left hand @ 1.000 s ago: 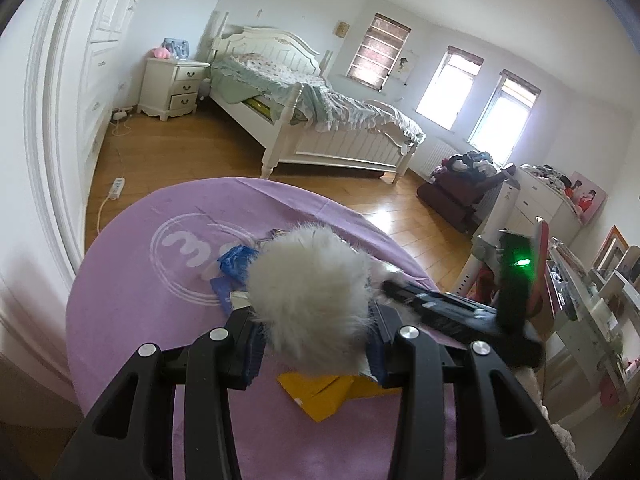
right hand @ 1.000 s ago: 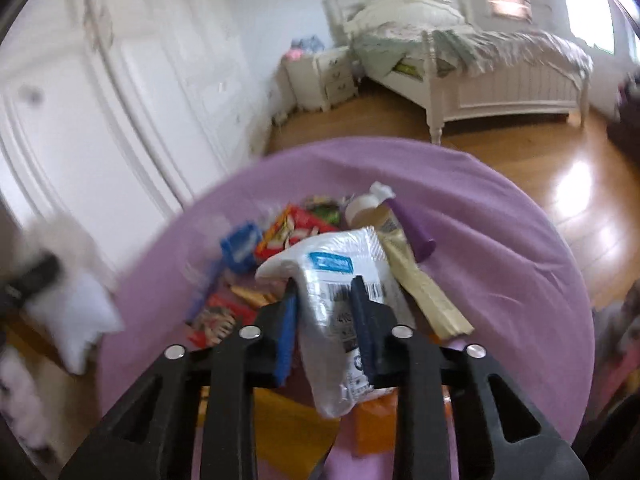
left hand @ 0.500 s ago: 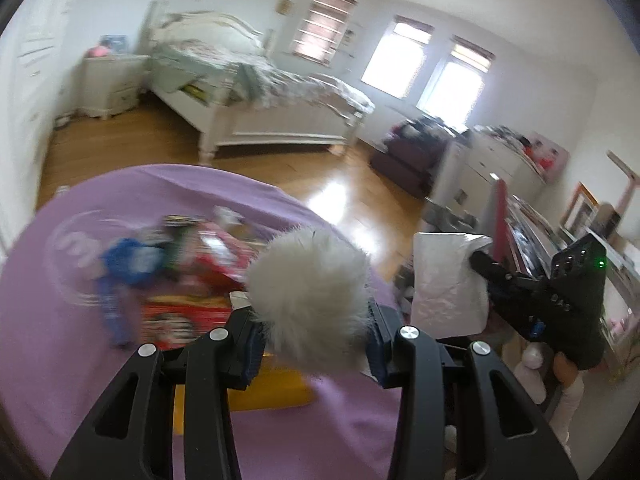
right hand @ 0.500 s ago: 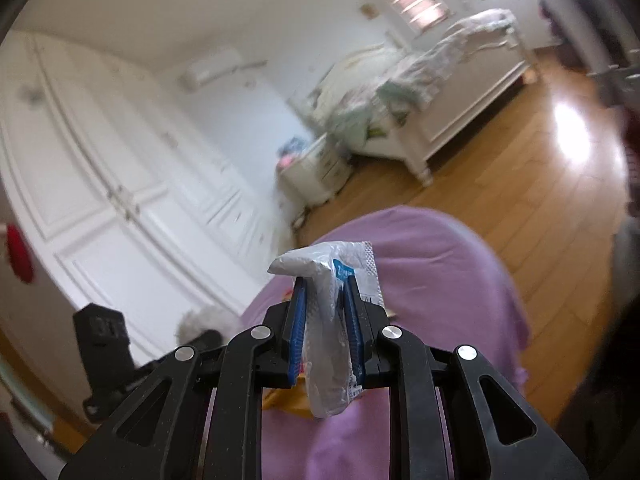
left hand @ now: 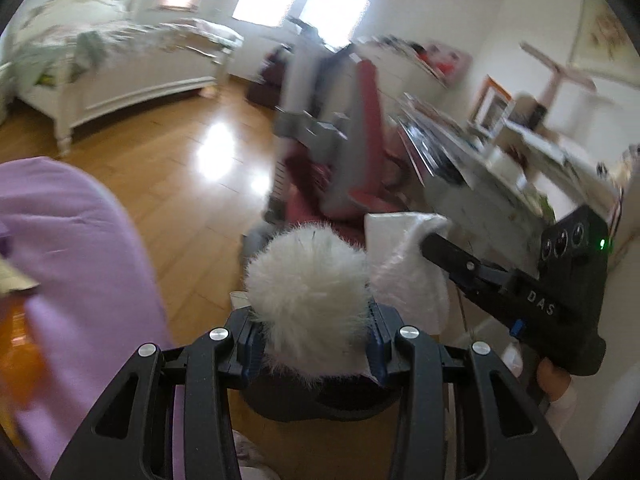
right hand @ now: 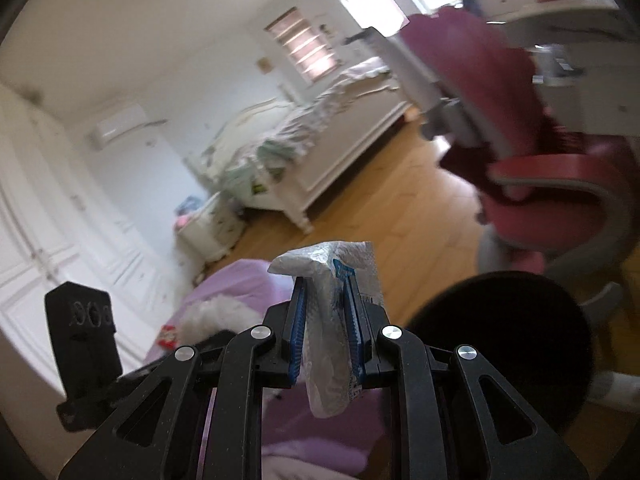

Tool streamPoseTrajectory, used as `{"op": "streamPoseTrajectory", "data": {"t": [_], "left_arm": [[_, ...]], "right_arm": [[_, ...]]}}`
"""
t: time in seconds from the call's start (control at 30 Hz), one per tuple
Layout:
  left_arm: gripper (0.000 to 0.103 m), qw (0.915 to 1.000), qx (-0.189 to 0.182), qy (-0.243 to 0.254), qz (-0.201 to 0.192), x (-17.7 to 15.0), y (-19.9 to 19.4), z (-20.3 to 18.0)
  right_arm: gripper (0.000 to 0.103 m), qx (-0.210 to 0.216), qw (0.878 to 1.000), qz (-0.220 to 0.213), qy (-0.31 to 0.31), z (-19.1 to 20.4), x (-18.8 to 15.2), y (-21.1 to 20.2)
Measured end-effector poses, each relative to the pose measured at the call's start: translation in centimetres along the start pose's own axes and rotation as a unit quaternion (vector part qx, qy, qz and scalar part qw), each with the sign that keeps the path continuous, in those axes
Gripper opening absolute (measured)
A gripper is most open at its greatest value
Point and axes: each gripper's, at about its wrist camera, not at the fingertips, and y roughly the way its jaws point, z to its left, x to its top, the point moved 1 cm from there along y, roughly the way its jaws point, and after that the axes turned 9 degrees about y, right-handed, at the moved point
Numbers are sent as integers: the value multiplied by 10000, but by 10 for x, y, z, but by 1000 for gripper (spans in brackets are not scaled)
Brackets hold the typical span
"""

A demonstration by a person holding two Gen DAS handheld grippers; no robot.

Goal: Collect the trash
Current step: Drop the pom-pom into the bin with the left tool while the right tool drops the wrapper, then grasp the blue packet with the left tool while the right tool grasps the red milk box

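In the left wrist view, the left gripper [left hand: 310,346] fills the bottom of the frame, its blue pads clamped on a white fluffy ball [left hand: 308,300] that sits at lower centre and hides most of the gap between the fingers. Under the ball, at the bottom centre, lies the dark rim of a round black bin [left hand: 316,404]. At the left edge a table under a purple cloth [left hand: 76,264] curves out of the frame, with a blurred orange item on it at the far left. To the right of centre the right gripper [left hand: 434,244] reaches in from the right edge, pinching a white plastic wrapper [left hand: 404,264] that hangs just behind and to the right of the fluffy ball. A hand [left hand: 554,376] grips its black body at the lower right. In the right wrist view the same wrapper stands upright at centre, squeezed between the right gripper's blue pads, with a blue label near its top and its lower end drooping below the fingers. The black bin's dark opening shows at the lower right of that frame, just beside the gripper. A red chair [right hand: 532,168] is blurred at the upper right, and a white bed [right hand: 320,148] stands on the wooden floor [left hand: 168,184] in the middle distance.
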Motion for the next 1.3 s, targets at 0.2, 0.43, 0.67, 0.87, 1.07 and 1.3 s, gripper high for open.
{"op": "streamPoseTrajectory", "data": {"t": [0.2, 0.43, 0.67, 0.87, 1.07, 1.3], "left_arm": [[41, 9985, -208, 206, 465, -6, 50, -30], [84, 9956, 142, 573, 732, -3, 74, -50], [97, 9961, 453, 675, 346, 2, 34, -51], [97, 9964, 731, 438, -16, -2, -20, -28], [97, 9908, 1261, -121, -469, -20, -92, 26], [97, 9691, 2049, -1110, -806, -62, -180, 127]], "right_arm": [[20, -375, 9989, -47, 262, -44, -1, -12], [71, -856, 9948, -126, 533, -78, -3, -18], [82, -865, 9938, -125, 694, -77, -6, -18], [86, -657, 9973, 131, 295, -32, -19, 0], [86, -383, 9969, 639, -250, 29, -43, 36], [86, 96, 9803, 1323, -1461, 144, -91, 95]]}}
